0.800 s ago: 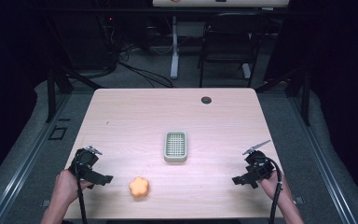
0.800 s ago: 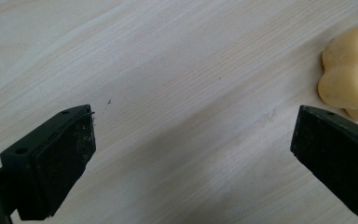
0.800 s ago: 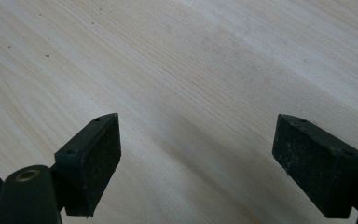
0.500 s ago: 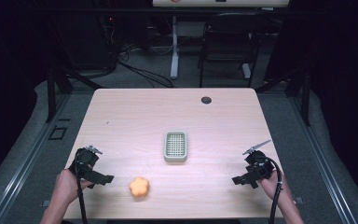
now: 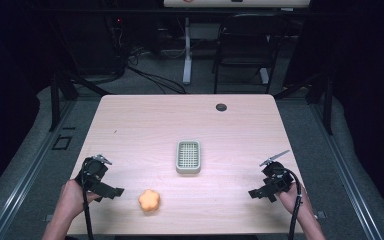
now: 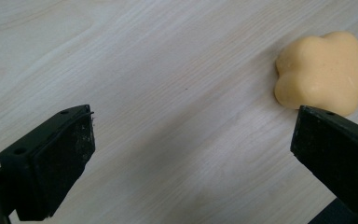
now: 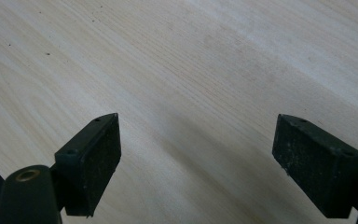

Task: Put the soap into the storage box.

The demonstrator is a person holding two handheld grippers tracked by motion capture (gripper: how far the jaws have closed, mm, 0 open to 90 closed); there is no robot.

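Note:
An orange flower-shaped soft piece (image 5: 149,200) lies on the light wood table (image 5: 145,130) near its front edge, left of centre. My left gripper (image 5: 111,190) hovers just left of it, open, jaws spread wide. In the left gripper view the orange piece (image 6: 325,73) sits beyond the right jaw, outside the gap, and my left gripper (image 6: 193,135) holds nothing. My right gripper (image 5: 256,193) rests low at the front right, open over bare wood; my right gripper (image 7: 198,142) has nothing between its jaws.
A small grey slotted tray (image 5: 188,156) stands at the table's middle. A dark round cap (image 5: 221,107) sits near the far edge. A chair (image 5: 244,45) and cables (image 5: 150,75) lie on the floor beyond the table.

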